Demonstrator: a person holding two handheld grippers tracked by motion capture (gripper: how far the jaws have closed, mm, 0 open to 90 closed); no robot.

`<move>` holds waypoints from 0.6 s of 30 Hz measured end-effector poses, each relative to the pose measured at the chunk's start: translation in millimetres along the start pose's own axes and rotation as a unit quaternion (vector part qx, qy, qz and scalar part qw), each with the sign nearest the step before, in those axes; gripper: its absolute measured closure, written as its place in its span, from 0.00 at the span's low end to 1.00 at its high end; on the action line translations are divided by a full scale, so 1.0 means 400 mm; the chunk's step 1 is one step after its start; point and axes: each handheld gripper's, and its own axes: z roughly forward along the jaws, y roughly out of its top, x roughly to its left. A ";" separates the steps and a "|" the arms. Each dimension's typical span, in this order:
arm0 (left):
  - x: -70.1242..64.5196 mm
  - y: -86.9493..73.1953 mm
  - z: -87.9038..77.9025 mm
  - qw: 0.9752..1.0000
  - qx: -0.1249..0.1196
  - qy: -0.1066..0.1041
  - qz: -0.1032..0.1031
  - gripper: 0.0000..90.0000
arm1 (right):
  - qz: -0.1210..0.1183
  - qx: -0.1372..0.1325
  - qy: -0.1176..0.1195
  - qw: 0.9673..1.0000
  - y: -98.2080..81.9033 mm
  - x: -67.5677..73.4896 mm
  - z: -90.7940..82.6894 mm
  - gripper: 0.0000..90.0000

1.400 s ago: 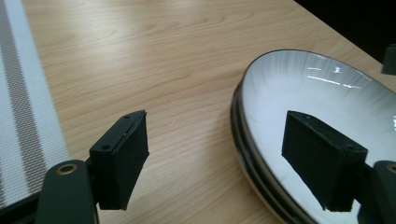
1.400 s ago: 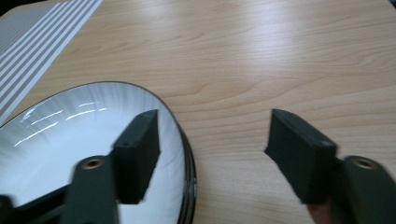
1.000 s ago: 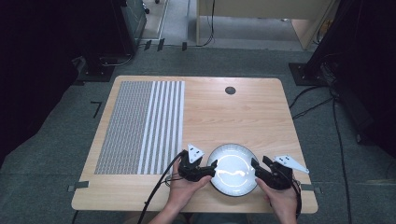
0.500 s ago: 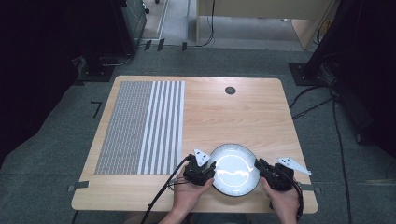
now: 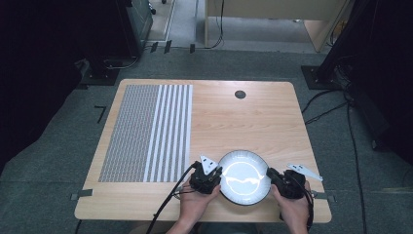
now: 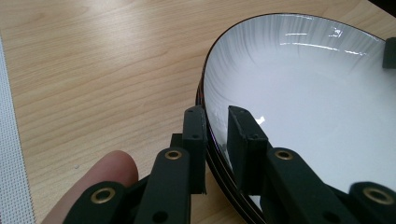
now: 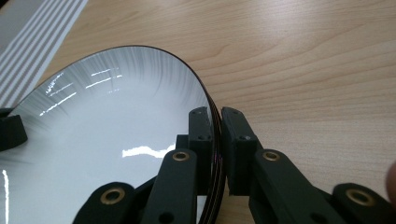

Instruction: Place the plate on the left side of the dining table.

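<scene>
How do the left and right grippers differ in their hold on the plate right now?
The left gripper clamps the plate's left rim, the right gripper its right rim. The left jaws show a sliver of white rim between them; the right jaws pinch with almost no gap. Both have just been closing on the rim, one jaw inside and one outside.

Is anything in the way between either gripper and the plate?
Nothing visible. The left gripper and the right gripper have each just closed on opposite rims of the plate, one jaw inside and one outside.
</scene>
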 end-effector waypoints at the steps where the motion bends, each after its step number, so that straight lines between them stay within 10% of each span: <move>1: 0.000 0.000 0.000 1.000 0.000 0.000 0.000 0.87 | 0.000 0.000 0.000 1.000 0.000 0.000 0.000 0.94; 18: -0.008 0.003 -0.012 1.000 -0.004 0.008 -0.003 0.88 | 0.050 -0.006 0.030 0.998 0.007 -0.022 -0.013 1.00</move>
